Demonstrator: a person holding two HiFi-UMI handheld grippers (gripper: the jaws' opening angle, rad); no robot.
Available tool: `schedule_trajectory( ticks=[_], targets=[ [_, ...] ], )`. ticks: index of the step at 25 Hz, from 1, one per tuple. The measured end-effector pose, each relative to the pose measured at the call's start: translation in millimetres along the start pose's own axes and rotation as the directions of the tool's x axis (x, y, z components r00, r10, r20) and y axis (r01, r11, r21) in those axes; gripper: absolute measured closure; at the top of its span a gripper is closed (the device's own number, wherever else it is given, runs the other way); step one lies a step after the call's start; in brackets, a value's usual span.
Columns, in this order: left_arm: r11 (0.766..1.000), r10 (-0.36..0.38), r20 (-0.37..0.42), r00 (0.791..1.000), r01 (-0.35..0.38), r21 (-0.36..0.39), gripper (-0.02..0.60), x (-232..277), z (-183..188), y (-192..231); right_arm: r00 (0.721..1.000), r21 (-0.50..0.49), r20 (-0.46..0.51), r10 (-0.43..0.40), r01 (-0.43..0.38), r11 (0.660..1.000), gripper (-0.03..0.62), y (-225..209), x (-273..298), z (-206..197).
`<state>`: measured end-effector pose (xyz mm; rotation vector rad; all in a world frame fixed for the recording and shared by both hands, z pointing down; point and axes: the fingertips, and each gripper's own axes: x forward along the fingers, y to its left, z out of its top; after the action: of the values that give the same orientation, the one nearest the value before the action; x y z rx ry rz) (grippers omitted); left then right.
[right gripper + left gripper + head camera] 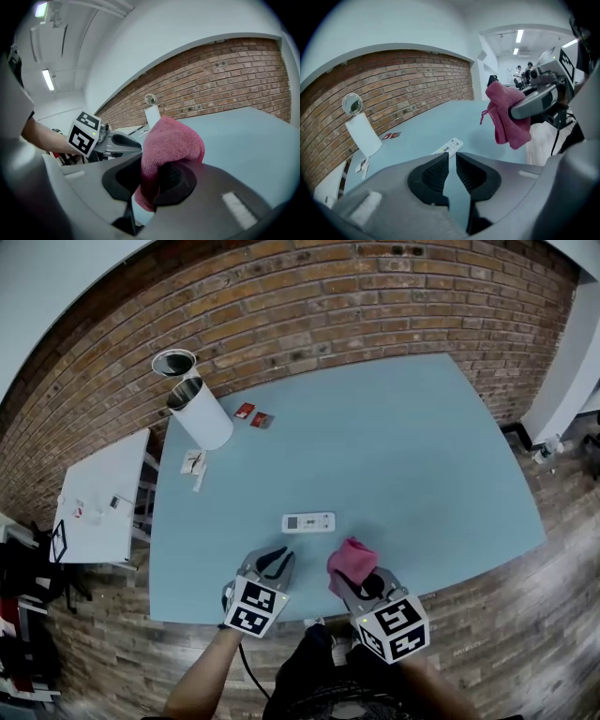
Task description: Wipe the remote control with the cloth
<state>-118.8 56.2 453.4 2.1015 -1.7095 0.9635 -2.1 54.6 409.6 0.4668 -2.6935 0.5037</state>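
The white remote control [308, 522] lies flat on the light blue table [403, 456], just beyond both grippers; it also shows ahead of the jaws in the left gripper view [449, 146]. My left gripper [277, 559] hovers near the remote's near side, its jaws a narrow slit apart with nothing between them [452, 157]. My right gripper [359, 579] is shut on a pink cloth [351, 559], which bunches up over the jaws [171, 140]. Seen from the left gripper, that cloth [506, 117] hangs to the right above the table.
A white cylinder [200, 412] lies tipped at the table's back left, a round lid [173, 362] beside it. Two small red cards [253, 415] and white paper scraps [194, 463] lie nearby. A white side table [98, 498] stands left of the table; a brick wall runs behind.
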Motion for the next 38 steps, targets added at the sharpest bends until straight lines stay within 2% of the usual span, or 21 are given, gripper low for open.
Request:
schedule_trajectory(
  ticks=[4, 7, 11, 14, 16, 18, 20, 25, 28, 33, 36, 38],
  targets=[
    [0.985, -0.112, -0.061, 0.992, 0.119, 0.124, 0.492, 21, -11, 8, 1.000, 0.013, -0.014, -0.024, 0.025, 1.000, 0.531, -4, 18, 5],
    [0.954, -0.180, -0.133, 0.975, 0.205, 0.217, 0.460, 38, -23, 16, 0.998, 0.025, -0.028, -0.050, 0.051, 0.998, 0.531, -6, 33, 9],
    [0.913, -0.236, -0.191, 0.953, 0.285, 0.292, 0.405, 61, -30, 33, 0.995, 0.024, -0.056, -0.080, 0.081, 0.996, 0.531, -9, 55, 13],
    [0.863, -0.285, -0.244, 0.927, 0.359, 0.356, 0.376, 77, -35, 40, 0.992, 0.033, -0.074, -0.100, 0.103, 0.994, 0.531, -12, 68, 15],
    [0.820, -0.322, -0.282, 0.904, 0.415, 0.393, 0.347, 85, -39, 42, 0.989, 0.036, -0.088, -0.116, 0.119, 0.992, 0.531, -15, 76, 17],
    [0.778, -0.370, -0.309, 0.876, 0.474, 0.413, 0.345, 89, -41, 40, 0.986, 0.039, -0.102, -0.128, 0.133, 0.990, 0.531, -16, 84, 19],
    [0.743, -0.420, -0.323, 0.848, 0.525, 0.415, 0.284, 92, -43, 35, 0.984, 0.047, -0.117, -0.137, 0.143, 0.989, 0.531, -18, 90, 19],
    [0.692, -0.488, -0.329, 0.809, 0.588, 0.419, 0.284, 102, -43, 27, 0.980, 0.112, -0.152, -0.127, 0.144, 0.983, 0.531, -22, 108, 18],
    [0.673, -0.526, -0.335, 0.782, 0.624, 0.397, 0.284, 104, -44, 26, 0.982, 0.145, -0.154, -0.104, 0.127, 0.981, 0.531, -22, 121, 23],
    [0.664, -0.582, -0.345, 0.737, 0.675, 0.321, 0.287, 106, -45, 23, 0.989, 0.208, -0.134, -0.068, 0.095, 0.973, 0.531, -24, 147, 34],
    [0.658, -0.598, -0.341, 0.725, 0.687, 0.306, 0.288, 107, -46, 23, 0.993, 0.251, -0.104, -0.055, 0.079, 0.965, 0.531, -24, 164, 40],
    [0.661, -0.595, -0.344, 0.726, 0.686, 0.305, 0.288, 106, -48, 27, 0.996, 0.268, -0.077, -0.037, 0.057, 0.962, 0.531, -21, 179, 45]
  ],
)
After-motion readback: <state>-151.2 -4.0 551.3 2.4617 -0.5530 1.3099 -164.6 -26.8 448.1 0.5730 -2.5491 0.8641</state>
